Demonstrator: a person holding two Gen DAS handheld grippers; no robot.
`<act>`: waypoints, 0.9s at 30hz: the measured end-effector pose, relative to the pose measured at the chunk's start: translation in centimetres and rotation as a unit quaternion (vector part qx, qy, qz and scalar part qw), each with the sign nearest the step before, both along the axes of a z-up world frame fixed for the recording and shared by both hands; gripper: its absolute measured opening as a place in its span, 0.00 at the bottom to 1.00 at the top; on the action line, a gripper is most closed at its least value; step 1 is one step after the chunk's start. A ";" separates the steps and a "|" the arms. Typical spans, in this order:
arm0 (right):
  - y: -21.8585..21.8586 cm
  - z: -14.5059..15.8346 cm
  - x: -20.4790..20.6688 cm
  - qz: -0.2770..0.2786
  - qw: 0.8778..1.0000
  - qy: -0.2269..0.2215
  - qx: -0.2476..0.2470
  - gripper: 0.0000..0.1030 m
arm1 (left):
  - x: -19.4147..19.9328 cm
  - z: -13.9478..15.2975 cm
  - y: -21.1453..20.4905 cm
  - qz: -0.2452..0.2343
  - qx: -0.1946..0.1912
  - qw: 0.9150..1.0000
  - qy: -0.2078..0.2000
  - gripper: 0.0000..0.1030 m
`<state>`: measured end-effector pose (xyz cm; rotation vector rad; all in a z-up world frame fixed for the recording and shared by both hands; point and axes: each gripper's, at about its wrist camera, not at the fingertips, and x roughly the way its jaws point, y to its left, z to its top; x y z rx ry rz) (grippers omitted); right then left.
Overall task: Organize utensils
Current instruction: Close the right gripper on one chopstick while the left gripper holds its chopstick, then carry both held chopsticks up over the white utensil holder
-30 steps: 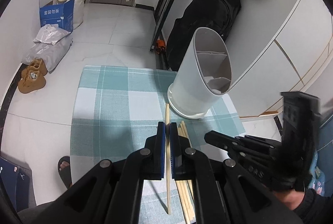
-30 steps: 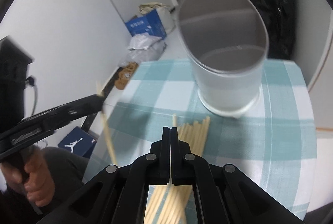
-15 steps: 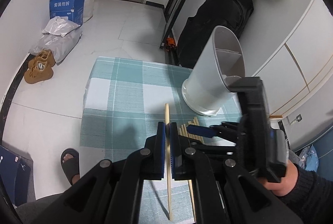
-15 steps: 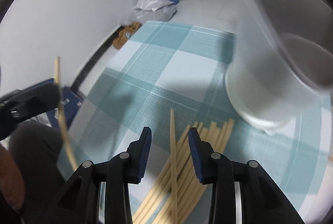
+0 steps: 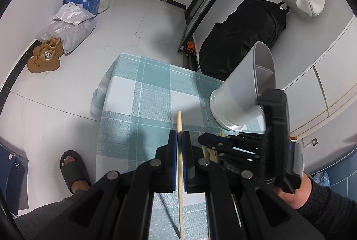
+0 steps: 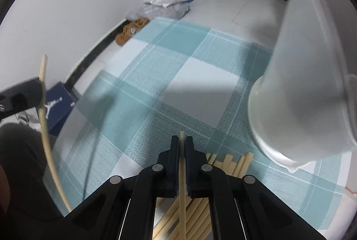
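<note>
One thin pale wooden chopstick [image 5: 179, 175] is pinched between the blue pads of the left hand-held gripper [image 5: 179, 139]. A second chopstick [image 6: 182, 177] is clamped by the right hand-held gripper [image 6: 182, 146], whose jaws have just closed onto it. Beneath the right hand-held gripper a loose pile of chopsticks [image 6: 225, 164] lies on the bench [image 6: 169, 74], which is covered in teal-and-white checked woven cloth. Beyond and to its right one round white plastic holder [image 5: 243, 92] stands; an inner divider is seen, and no contents can be made out.
</note>
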<state>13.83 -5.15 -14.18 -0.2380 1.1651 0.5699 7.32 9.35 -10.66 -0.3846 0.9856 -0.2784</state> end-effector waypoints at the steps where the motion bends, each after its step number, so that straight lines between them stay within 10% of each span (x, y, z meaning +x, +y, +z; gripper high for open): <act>1: -0.2 0.3 -0.1 -0.005 1.000 -0.003 0.006 0.04 | 0.0 0.1 -0.1 0.000 0.000 1.000 -0.001 0.00; 13: -7.9 9.0 -4.4 -0.063 0.977 -0.107 0.172 0.04 | -0.8 2.3 -2.7 -0.031 0.014 0.999 -0.022 0.00; 27: -11.1 12.5 -8.0 -0.085 0.950 -0.190 0.234 0.04 | -1.3 5.8 -7.1 -0.076 0.067 0.993 -0.055 0.00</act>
